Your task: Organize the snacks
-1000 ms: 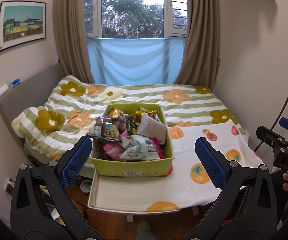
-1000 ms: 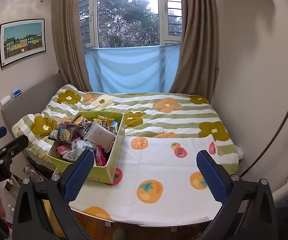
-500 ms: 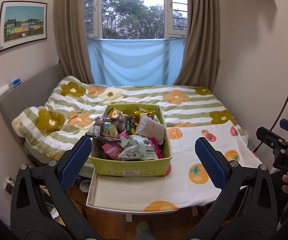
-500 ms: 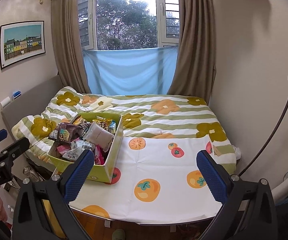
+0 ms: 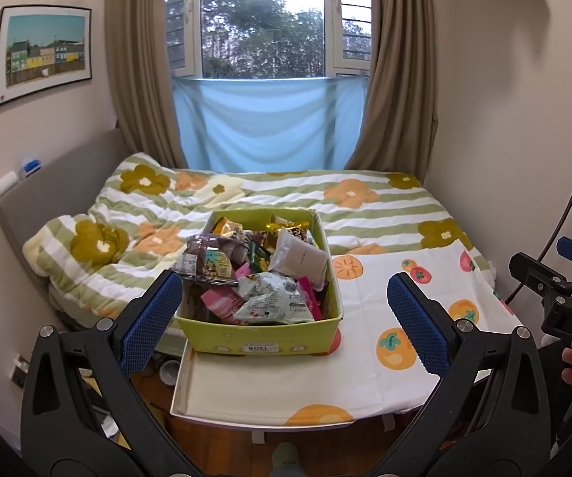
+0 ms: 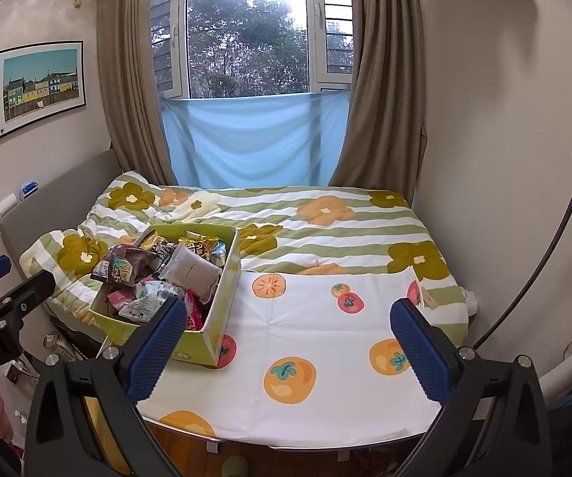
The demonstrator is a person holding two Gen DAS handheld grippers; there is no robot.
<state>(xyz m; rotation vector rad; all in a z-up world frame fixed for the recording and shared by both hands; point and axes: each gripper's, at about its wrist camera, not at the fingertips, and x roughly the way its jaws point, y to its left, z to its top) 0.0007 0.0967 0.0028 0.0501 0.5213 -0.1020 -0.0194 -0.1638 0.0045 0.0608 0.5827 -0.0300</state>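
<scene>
Left wrist view: snack box [image 5: 260, 340] long axis points toward window [image 5: 266, 20].

Seemingly a home bedroom: quilted bed [image 5: 278, 198], curtained window [image 5: 266, 24], framed picture [image 5: 43, 51].

Left gripper [image 5: 286, 316]: black angular frame carrying blue cross-hatched fingertip pads [image 5: 149, 324], silver screws showing at the joints. Right gripper [image 6: 288, 344]: matching build, white lettering showing on its body at the right edge of the left wrist view.

I see a framed picture [image 5: 43, 53] on the wall, brown curtains [image 5: 397, 79] beside the window [image 5: 266, 20], blue cloth [image 5: 266, 123] below, flowered striped quilt [image 5: 365, 214] on bed.
</scene>
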